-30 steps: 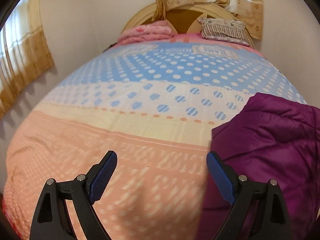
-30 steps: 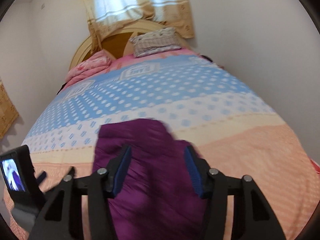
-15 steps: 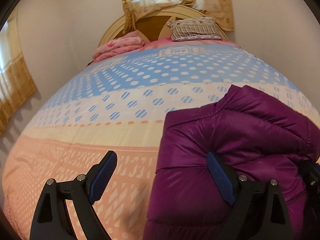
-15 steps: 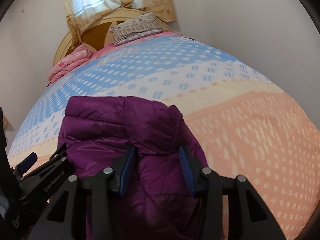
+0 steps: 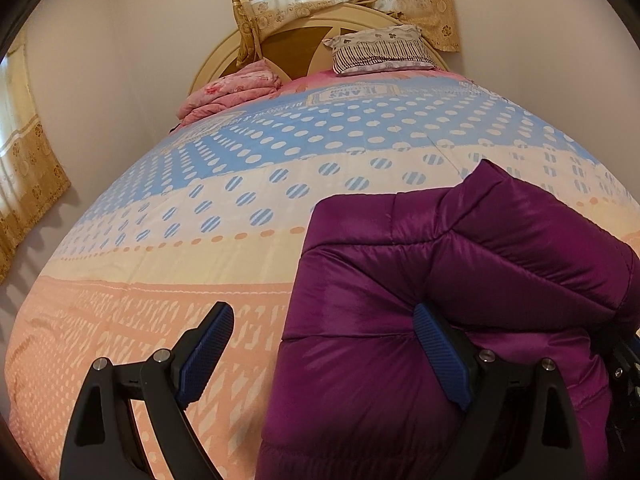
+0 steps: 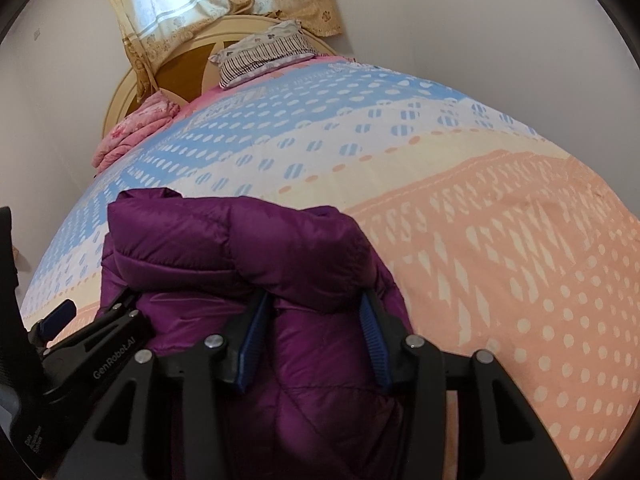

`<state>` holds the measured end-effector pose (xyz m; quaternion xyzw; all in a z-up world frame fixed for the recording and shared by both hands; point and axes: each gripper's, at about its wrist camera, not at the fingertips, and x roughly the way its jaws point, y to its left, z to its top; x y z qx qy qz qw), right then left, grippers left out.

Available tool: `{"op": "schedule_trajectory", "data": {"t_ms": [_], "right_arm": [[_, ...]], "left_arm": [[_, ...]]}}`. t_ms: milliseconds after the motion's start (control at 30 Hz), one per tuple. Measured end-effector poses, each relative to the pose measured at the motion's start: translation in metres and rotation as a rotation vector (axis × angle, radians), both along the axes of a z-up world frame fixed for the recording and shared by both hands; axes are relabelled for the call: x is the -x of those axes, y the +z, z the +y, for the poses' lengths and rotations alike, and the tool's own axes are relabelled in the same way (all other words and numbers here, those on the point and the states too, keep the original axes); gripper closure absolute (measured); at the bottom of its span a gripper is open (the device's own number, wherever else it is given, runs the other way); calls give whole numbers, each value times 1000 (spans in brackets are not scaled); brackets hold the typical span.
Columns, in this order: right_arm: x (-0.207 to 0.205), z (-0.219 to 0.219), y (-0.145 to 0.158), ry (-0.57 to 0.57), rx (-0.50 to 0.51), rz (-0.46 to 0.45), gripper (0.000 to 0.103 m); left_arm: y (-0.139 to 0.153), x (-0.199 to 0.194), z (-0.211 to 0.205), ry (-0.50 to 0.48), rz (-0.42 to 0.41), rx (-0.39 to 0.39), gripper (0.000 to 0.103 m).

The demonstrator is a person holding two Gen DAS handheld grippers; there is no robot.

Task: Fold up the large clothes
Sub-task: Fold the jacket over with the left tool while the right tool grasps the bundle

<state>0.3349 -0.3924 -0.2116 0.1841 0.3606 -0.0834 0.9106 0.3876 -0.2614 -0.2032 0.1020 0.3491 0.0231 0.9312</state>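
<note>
A purple puffer jacket (image 5: 460, 264) lies bunched on the bed, its upper part doubled over in a thick fold (image 6: 240, 248). My right gripper (image 6: 314, 300) sits low over the jacket's near part, and padded fabric fills the gap between its blue pads, which press on it from both sides. The fold hangs over its fingertips. My left gripper (image 5: 322, 316) stands wide open at the jacket's left edge. Its right finger (image 5: 436, 352) lies against the jacket under the fold, and its left finger (image 5: 208, 344) is over bare bedspread. In the right wrist view the left gripper (image 6: 80, 336) shows at the lower left.
The bedspread (image 5: 200, 240) has blue, cream and peach dotted bands and spreads wide to the left and beyond the jacket. A folded pink quilt (image 5: 228, 92) and a striped pillow (image 5: 380, 50) lie by the round headboard (image 6: 132, 80). Walls and curtains close in on both sides.
Both grippers have sunk toward the bed. The jacket has shifted left in the left wrist view, from the right edge to between its fingers. It now looks settled, with the fold on top.
</note>
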Motion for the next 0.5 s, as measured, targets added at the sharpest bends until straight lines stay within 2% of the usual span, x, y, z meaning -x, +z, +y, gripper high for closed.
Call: {"op": "schedule_trajectory", "data": {"t_ms": [500], "right_arm": [[-2,-1,-10,-8,7,20,53]], "left_arm": [[-5,-2,0,-5,-3,5,11]]}}
